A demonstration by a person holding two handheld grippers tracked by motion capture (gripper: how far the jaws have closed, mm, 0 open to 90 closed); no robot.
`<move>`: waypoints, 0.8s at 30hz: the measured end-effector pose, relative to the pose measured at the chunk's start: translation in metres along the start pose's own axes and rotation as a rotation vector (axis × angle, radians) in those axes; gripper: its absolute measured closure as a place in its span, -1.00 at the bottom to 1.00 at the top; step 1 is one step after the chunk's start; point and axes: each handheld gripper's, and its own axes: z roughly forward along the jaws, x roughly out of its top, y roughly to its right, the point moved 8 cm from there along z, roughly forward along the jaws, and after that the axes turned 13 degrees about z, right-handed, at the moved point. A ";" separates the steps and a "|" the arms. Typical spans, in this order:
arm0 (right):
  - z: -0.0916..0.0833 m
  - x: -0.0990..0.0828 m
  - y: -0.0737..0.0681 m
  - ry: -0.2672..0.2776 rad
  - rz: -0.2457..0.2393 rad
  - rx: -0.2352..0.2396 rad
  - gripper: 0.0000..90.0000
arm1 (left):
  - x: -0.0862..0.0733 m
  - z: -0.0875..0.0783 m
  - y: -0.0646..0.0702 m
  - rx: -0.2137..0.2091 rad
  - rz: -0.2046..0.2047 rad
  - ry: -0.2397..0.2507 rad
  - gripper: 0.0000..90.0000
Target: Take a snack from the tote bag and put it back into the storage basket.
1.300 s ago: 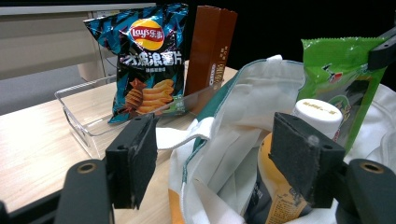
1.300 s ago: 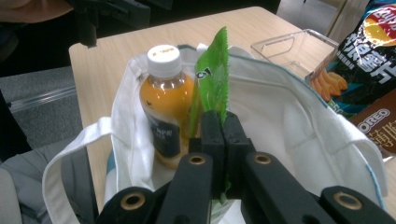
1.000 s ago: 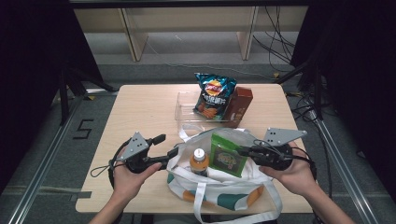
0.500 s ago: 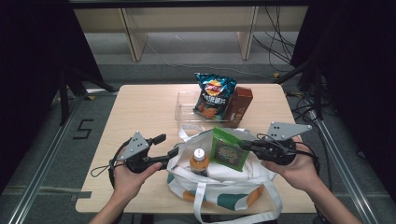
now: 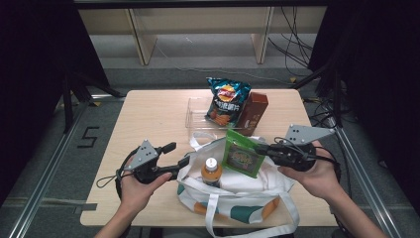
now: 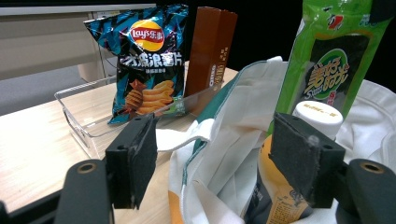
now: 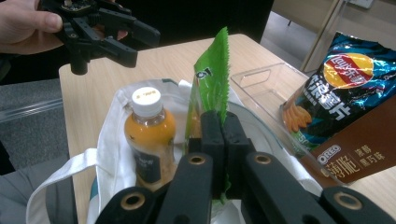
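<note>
My right gripper (image 5: 261, 148) is shut on the edge of a green snack packet (image 5: 242, 156), holding it upright over the open white tote bag (image 5: 257, 191). In the right gripper view the jaws (image 7: 219, 135) pinch the packet (image 7: 212, 79) edge-on. An orange juice bottle (image 5: 211, 171) with a white cap stands inside the bag (image 7: 107, 140), just left of the packet. My left gripper (image 5: 177, 154) is open at the bag's left rim. In the left gripper view the bag's cloth rim (image 6: 219, 140) lies between the wide-apart pads (image 6: 133, 158), untouched.
A clear plastic tray (image 5: 197, 113) sits at the table's far middle. A blue chips bag (image 5: 226, 101) and a brown biscuit box (image 5: 253, 112) stand in it. Bare wooden tabletop (image 5: 148, 114) lies left of the tray.
My right gripper has risen slightly with the green packet, which now stands more upright over the bag. The left gripper has stayed put.
</note>
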 end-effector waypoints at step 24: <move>-0.009 0.015 0.002 0.042 0.008 -0.012 1.00 | 0.000 0.000 0.000 0.001 0.001 0.000 -0.31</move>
